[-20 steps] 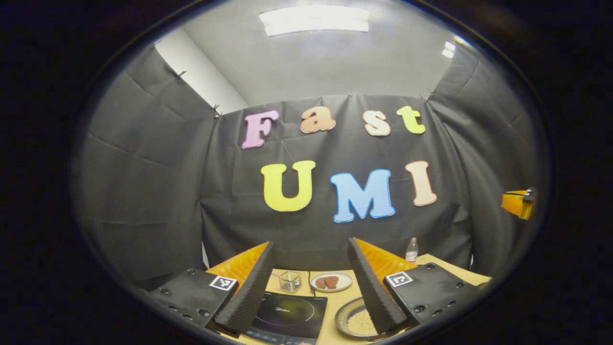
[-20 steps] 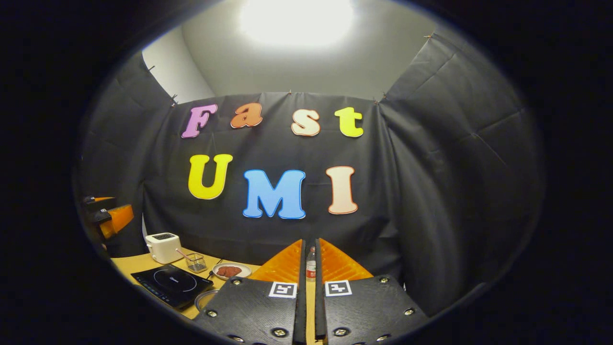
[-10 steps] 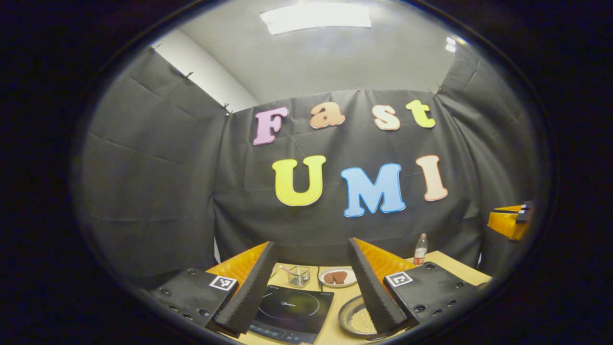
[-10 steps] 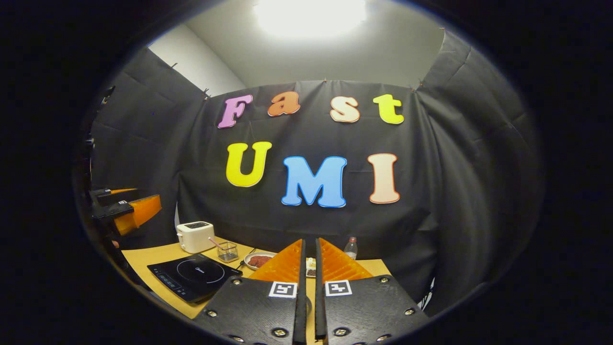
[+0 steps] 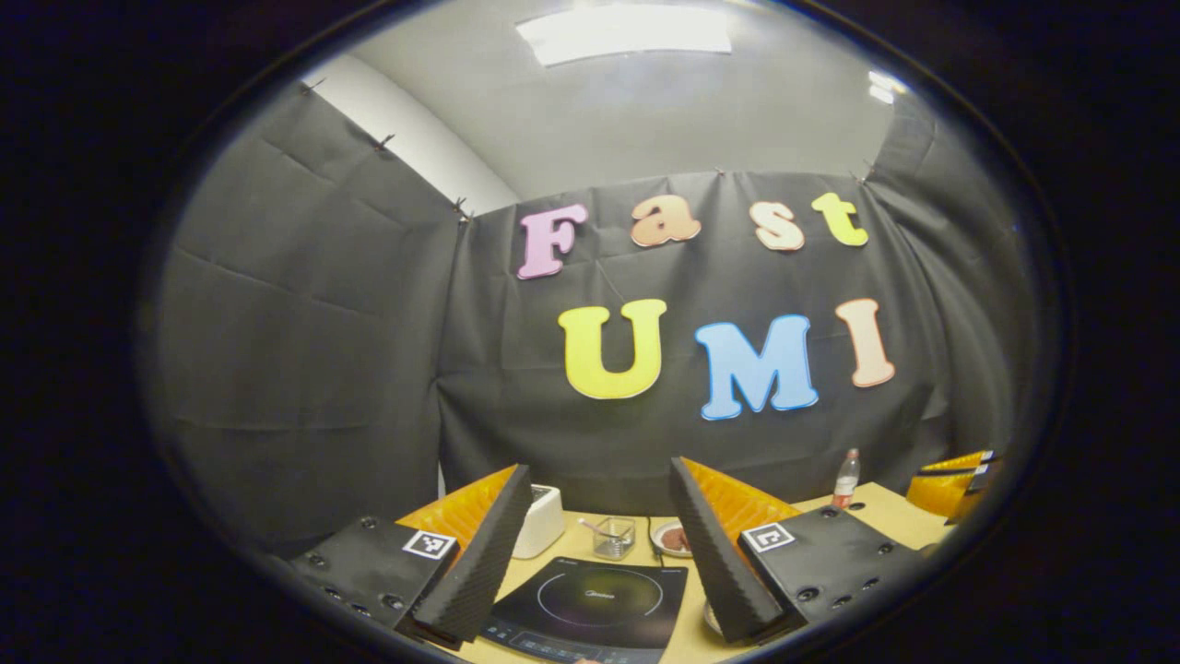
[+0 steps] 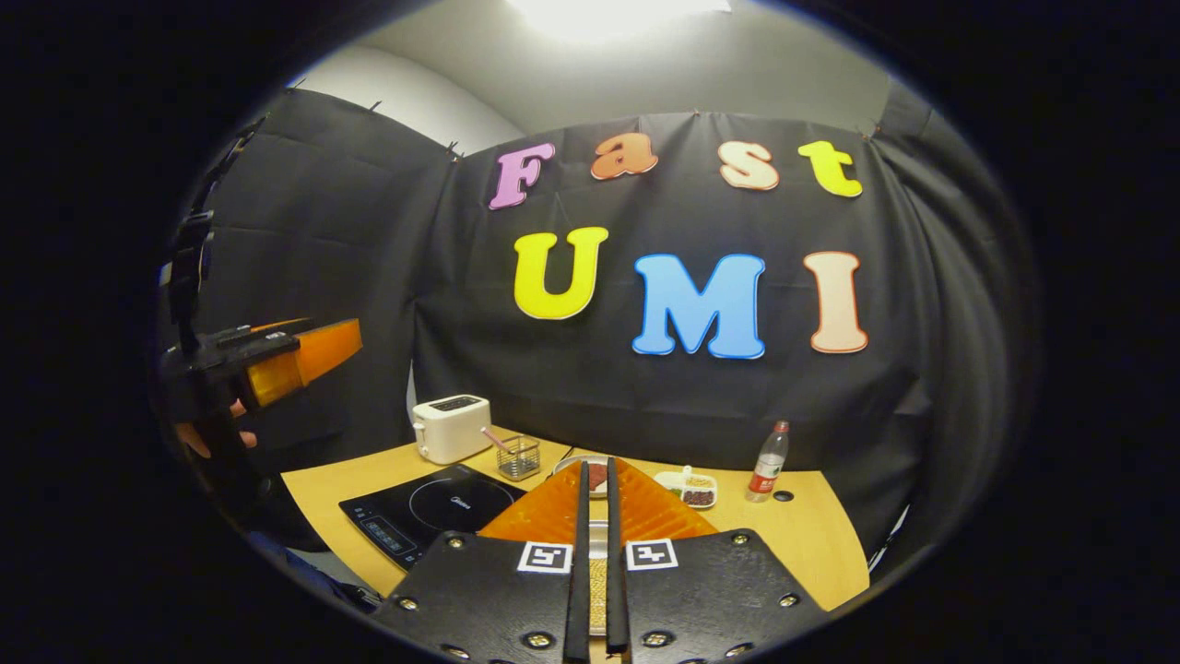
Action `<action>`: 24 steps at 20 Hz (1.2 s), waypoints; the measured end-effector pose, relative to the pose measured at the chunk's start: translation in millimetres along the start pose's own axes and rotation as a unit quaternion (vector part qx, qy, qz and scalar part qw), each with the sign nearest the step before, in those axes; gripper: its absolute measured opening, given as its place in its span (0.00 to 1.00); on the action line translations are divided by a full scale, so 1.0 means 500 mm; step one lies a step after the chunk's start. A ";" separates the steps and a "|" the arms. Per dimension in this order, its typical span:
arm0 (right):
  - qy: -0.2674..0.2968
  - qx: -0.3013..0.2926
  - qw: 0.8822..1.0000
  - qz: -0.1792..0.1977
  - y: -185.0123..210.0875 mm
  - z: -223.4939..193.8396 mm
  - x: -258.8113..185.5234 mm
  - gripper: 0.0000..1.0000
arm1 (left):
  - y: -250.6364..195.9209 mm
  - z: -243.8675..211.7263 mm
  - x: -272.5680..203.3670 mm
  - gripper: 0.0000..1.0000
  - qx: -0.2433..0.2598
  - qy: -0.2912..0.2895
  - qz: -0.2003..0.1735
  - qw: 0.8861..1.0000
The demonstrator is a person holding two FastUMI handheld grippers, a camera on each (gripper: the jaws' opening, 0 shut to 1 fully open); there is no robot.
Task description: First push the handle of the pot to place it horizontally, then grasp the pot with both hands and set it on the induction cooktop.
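While both grippers hang above the table [image 6: 811,544], nothing of the task is yet done, and the risk lies in the approach. The pot [image 5: 712,620] is barely visible: in the left gripper view a sliver of its rim peeks out behind the left gripper's [image 5: 599,544] right-hand finger, just beside the induction cooktop [image 5: 599,604], and in the right gripper view a strip of it shows through the slit between the right gripper's [image 6: 596,553] fingers. Its handle cannot be seen (so its direction is unknown). A push begun blind could, I judge, strike the pot's wall rather than the handle and slide the whole pot toward the cooktop or the small dishes.

The left gripper is wide open and holds nothing; the cooktop lies between its fingers, farther off. The right gripper is nearly closed, with a thin gap only, and touches nothing.

Beyond the cooktop stand a white toaster [image 6: 450,428], a small glass container [image 6: 519,456], a plate [image 5: 673,538] and a bottle [image 6: 767,461].
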State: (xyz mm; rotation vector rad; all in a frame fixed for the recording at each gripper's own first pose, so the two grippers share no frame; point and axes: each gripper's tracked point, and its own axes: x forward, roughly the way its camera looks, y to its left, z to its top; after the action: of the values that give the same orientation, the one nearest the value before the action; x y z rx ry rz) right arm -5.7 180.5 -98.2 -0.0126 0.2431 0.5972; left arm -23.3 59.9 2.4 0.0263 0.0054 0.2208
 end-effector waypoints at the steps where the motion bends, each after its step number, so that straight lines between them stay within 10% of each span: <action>1: 0.012 0.000 1.000 0.008 0.017 -0.013 0.011 0.07 | 0.017 -0.002 0.004 1.00 0.000 0.001 0.005 1.000; 12: 0.117 0.010 0.989 0.086 0.155 -0.155 0.093 0.07 | 0.167 -0.063 0.021 0.97 0.011 0.024 0.050 0.998; 24: 0.274 0.022 0.950 0.152 0.265 -0.362 0.114 0.07 | 0.248 -0.108 0.076 0.97 0.007 0.032 0.065 0.997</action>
State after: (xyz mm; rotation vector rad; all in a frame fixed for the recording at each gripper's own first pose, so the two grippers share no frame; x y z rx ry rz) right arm -74.2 307.0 -279.4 -0.1004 0.8089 0.8898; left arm -14.0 190.3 -48.4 0.0343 0.0683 0.3511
